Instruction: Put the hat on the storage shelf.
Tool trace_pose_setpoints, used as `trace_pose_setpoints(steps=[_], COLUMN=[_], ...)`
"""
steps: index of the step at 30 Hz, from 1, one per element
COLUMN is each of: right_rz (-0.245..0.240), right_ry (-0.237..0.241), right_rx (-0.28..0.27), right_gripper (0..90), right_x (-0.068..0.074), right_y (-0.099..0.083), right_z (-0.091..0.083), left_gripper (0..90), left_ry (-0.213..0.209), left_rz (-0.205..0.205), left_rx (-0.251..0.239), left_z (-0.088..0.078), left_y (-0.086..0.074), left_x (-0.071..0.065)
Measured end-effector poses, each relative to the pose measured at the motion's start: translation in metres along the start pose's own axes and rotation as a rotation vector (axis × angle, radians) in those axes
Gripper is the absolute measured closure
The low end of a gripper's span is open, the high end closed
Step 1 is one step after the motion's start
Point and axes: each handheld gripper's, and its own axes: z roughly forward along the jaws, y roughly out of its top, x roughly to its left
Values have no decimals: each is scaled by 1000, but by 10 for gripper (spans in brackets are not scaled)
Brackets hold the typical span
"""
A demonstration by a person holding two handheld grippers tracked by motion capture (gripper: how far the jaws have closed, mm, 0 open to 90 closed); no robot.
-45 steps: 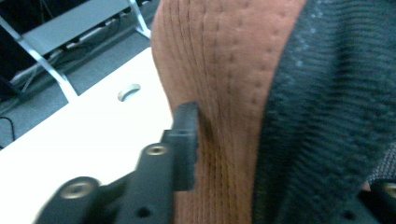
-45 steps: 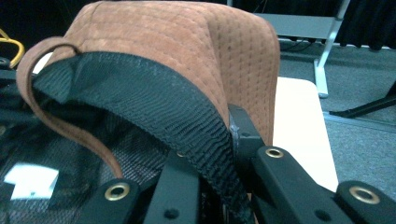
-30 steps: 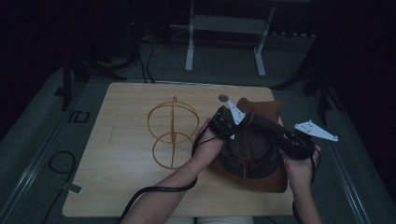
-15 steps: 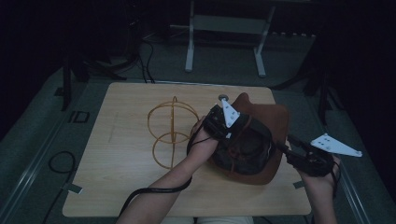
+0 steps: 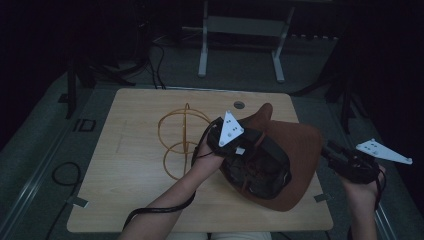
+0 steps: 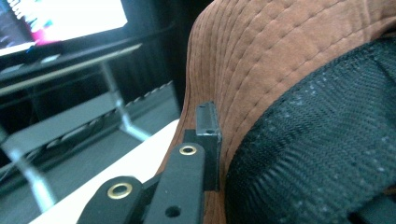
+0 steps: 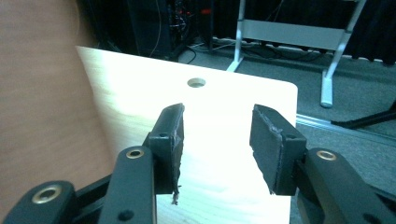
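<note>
Two grippers at work: my left gripper (image 5: 240,150) pinches the brown hat (image 5: 295,150) brim, lifted over the table's (image 5: 130,200) right side, while my right gripper (image 5: 336,154), jaws half-open and empty after just closing slightly, should re-grip the opposite brim squarely.

The right gripper (image 5: 334,152) is off the brown hat (image 5: 300,145) now and sits out past the table's (image 5: 140,200) right edge, its jaws parted with nothing between them after closing a little just now. The hat, pinched at the brim by the left gripper (image 5: 239,150), is tipped further up, its dark lining turned towards the person.
</note>
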Motion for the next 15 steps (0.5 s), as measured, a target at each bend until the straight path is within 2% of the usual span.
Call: trace_pose_setpoints(steps=[1, 2, 4, 5, 6, 7, 8, 10, 11, 12, 13, 15], right_rz=[-5, -6, -14, -14, -32, -35, -37, -49, -60, -60, -73, -81], right_ry=[37, 48, 93, 93, 126, 139, 151, 199, 223, 223, 267, 342], right_rx=[-12, -17, -18, -18, -14, -16, -20, -31, -38, -38, -51, -69], right_gripper=[545, 546, 545, 545, 541, 538, 538, 535, 535, 535, 533, 526], right_x=[-1, 0, 4, 4, 11, 13, 17, 25, 31, 31, 39, 48], right_y=[1, 2, 3, 3, 3, 3, 4, 4, 5, 5, 6, 7], right_z=[4, 5, 7, 7, 12, 13, 15, 18, 19, 19, 21, 22], left_gripper=[874, 874, 874, 874, 874, 874, 874, 874, 874, 874, 874, 874], left_ry=[-39, -90, -106, -125, -171, -186, -243, -250, -295, -315, -350, -358], left_rz=[24, 40, 52, 56, 45, 41, 32, 40, 33, 31, 28, 33], left_rx=[-37, -62, -79, -87, -114, -129, -156, -168, -190, -208, -232, -246], left_z=[-3, -6, -8, -9, -11, -11, -13, -14, -15, -16, -18, -19], left_y=[-1, -2, -2, -3, -3, -4, -4, -4, -4, -5, -4, -4], left_x=[-1, -1, -1, -1, 0, 0, 2, 1, 3, 3, 4, 4])
